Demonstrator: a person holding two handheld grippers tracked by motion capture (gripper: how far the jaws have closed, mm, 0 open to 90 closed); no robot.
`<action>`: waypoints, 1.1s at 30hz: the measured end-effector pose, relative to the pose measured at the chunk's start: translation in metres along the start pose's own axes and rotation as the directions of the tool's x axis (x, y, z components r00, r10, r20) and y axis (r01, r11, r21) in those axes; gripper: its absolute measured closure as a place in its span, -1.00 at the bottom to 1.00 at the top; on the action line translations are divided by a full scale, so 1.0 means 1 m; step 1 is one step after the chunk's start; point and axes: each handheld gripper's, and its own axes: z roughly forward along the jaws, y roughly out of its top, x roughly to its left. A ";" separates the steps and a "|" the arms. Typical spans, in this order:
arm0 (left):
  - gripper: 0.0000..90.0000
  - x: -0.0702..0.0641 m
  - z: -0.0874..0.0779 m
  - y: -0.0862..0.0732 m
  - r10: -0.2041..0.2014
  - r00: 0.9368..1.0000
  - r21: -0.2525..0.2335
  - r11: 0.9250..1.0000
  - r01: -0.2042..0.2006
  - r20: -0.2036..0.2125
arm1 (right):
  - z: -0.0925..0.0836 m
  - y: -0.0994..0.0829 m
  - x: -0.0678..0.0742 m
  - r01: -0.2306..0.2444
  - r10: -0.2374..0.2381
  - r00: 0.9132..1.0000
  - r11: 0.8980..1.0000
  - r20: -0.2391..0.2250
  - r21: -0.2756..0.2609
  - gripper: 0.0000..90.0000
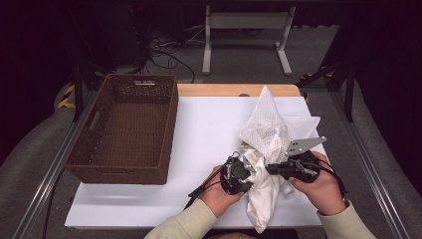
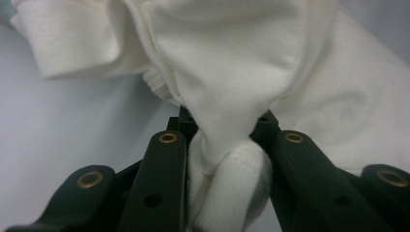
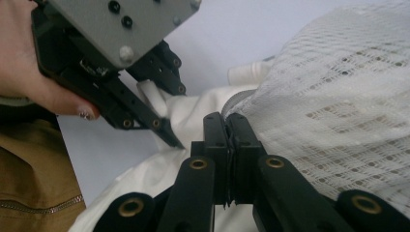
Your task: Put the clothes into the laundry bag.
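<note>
A white mesh bag [image 1: 266, 124] stands bunched up on the white table top [image 1: 209, 124], and a white cloth garment [image 1: 263, 199] hangs out of its lower end toward the table's front edge. My left gripper [image 1: 247, 167] is shut on a fold of that garment [image 2: 232, 63]; in the left gripper view the cloth bulges between the jaws of the left gripper [image 2: 223, 123]. My right gripper [image 1: 271, 168] sits just to the right of it. Its jaws are pressed together on the edge of the mesh bag [image 3: 338, 96], as the right gripper view shows at the right gripper [image 3: 226, 123]. The left gripper [image 3: 171, 116] appears there too, pinching the cloth.
An empty brown wicker basket [image 1: 169, 124] stands on the left part of the table. A white sheet [image 1: 303, 124] lies under the mesh bag at the right. Beyond the table's far edge are a white stand [image 1: 246, 35] and cables on the floor.
</note>
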 end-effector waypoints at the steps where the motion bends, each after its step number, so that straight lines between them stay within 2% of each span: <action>1: 0.66 -0.003 0.001 0.001 0.002 1.000 -0.010 1.000 -0.002 0.007 | -0.001 0.002 0.002 0.008 -0.008 1.000 1.000 0.004 0.001 0.97; 7: 0.66 -0.016 0.004 0.011 0.024 0.999 -0.059 0.998 -0.021 0.046 | -0.004 0.005 0.009 0.036 -0.036 0.999 0.999 0.019 0.012 0.97; 9: 0.66 -0.019 0.007 0.014 0.019 0.998 -0.079 0.997 -0.015 0.056 | -0.005 0.006 0.010 0.045 -0.045 0.999 0.999 0.022 0.016 0.97; 12: 0.66 -0.023 0.008 0.020 0.032 0.999 -0.097 0.995 -0.028 0.042 | -0.007 0.005 0.012 0.050 -0.051 0.998 0.998 0.026 0.022 0.97; 15: 0.66 -0.022 0.008 0.023 0.037 0.999 -0.099 0.994 -0.034 0.025 | -0.009 0.004 0.012 0.053 -0.053 0.998 0.998 0.029 0.028 0.97; 18: 0.66 -0.013 0.014 0.028 -0.031 0.999 -0.139 0.990 0.032 0.012 | -0.011 0.000 0.012 0.054 -0.055 0.998 0.998 0.030 0.036 0.97; 20: 0.66 -0.007 0.016 0.030 -0.049 0.999 -0.149 0.988 0.049 0.008 | -0.011 -0.003 0.013 0.059 -0.060 0.998 0.997 0.026 0.046 0.97; 21: 0.66 -0.003 0.018 0.030 -0.089 0.996 -0.162 0.983 0.089 0.008 | -0.010 -0.003 0.013 0.060 -0.062 0.998 0.997 0.023 0.050 0.97; 25: 0.66 0.009 0.026 0.030 -0.142 0.990 -0.167 0.976 0.140 -0.001 | -0.004 -0.007 0.013 0.067 -0.068 0.998 0.995 0.012 0.080 0.97; 31: 0.65 0.020 0.028 0.029 -0.171 0.985 -0.171 0.971 0.168 -0.008 | -0.001 -0.015 0.009 0.052 -0.052 0.999 0.993 -0.004 0.110 0.97; 33: 0.63 0.020 0.028 0.028 -0.156 0.988 -0.166 0.974 0.156 0.010 | -0.001 -0.020 0.007 0.039 -0.039 0.999 0.992 -0.006 0.118 0.97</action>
